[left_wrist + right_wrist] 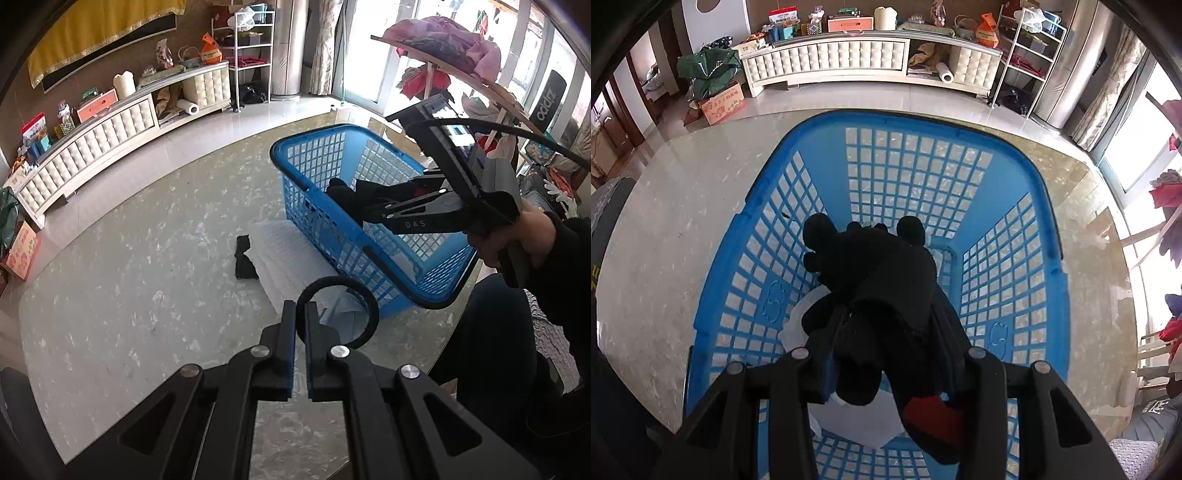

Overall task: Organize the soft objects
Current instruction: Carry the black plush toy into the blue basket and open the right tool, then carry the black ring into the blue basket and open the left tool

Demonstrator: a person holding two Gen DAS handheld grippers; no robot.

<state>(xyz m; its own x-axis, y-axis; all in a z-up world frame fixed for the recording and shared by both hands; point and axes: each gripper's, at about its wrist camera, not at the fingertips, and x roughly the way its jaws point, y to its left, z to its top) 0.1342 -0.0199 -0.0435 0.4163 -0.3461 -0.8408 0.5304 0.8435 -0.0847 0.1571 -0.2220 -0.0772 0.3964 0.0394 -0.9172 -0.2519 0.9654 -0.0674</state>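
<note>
The right hand-held gripper [882, 325] pinches a black plush [875, 273] over the basket [1049, 236], lower centre; its dangling limbs could snag the rim. The left hand-held gripper [301, 314] pinches a black ring [340, 314].

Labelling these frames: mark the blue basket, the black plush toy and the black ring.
Blue basket [1047, 206]: right wrist view, rim on the far right.
Black plush toy [882, 266]: right wrist view, middle of body.
Black ring [369, 306]: left wrist view, right side of loop.

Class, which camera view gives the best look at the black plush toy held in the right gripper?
The right wrist view: the black plush toy fills the frame between the right gripper fingers, above the blue plastic basket. The left wrist view shows only a dark part of it over the basket rim.
</note>
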